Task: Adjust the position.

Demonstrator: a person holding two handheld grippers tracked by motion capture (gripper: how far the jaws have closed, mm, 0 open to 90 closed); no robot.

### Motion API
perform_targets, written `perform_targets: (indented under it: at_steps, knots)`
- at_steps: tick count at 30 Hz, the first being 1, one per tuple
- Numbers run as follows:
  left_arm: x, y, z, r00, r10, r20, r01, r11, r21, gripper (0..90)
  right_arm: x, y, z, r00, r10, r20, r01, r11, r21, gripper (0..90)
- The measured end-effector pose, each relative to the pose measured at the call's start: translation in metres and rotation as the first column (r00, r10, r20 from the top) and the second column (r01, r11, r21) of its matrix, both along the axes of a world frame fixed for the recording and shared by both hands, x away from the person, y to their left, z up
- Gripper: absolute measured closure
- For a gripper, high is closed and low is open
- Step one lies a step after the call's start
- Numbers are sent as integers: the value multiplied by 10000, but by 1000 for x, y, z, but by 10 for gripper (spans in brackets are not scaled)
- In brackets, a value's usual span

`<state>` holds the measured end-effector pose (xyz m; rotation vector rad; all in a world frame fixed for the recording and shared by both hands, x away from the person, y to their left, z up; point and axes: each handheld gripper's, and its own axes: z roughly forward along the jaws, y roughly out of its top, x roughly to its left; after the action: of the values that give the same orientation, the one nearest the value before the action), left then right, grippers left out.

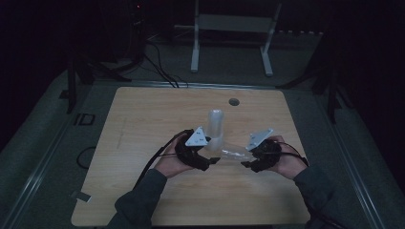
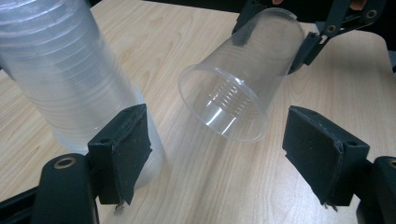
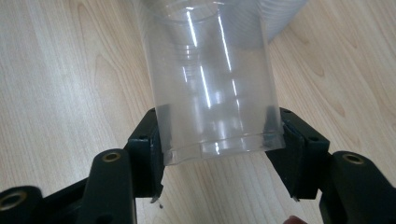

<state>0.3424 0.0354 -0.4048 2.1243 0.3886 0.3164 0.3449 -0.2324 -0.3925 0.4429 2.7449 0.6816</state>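
While right claw [image 3: 219,154] clamps one clear cup [image 3: 215,93], left claw [image 2: 215,158] gapes, one stack [image 2: 65,70].

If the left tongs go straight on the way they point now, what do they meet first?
Probably the open rim of the single cup held sideways by the right tongs. It lies between the open jaws' line, though depth is unclear. The cup stack stands beside the left jaw.

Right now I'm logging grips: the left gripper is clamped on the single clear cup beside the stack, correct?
Wrong gripper. The right gripper is clamped on the single clear cup, near its base, as the right gripper view shows. The left gripper stands open beside the stack.
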Motion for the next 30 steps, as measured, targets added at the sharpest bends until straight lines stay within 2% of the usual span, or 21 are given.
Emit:
perform_targets:
  at_steps: [9,13,18,30]
  knots:
    - [3,4,-1,9995,291,-91,-294,9990,-342,228,0,-3,1,9989,-390,269,378,9984,414,420]
    - [3,6,-3,9990,440,-86,-443,9984,-348,228,1,-5,0,9974,-636,332,614,9961,640,420]
    - [3,4,-4,9988,492,-35,-493,9979,-410,226,1,-8,-1,9950,-919,389,869,9896,1149,420]
    - [3,2,-6,9974,711,-59,-714,9954,-644,227,-1,-11,-5,9906,-1310,386,1209,9724,1993,420]
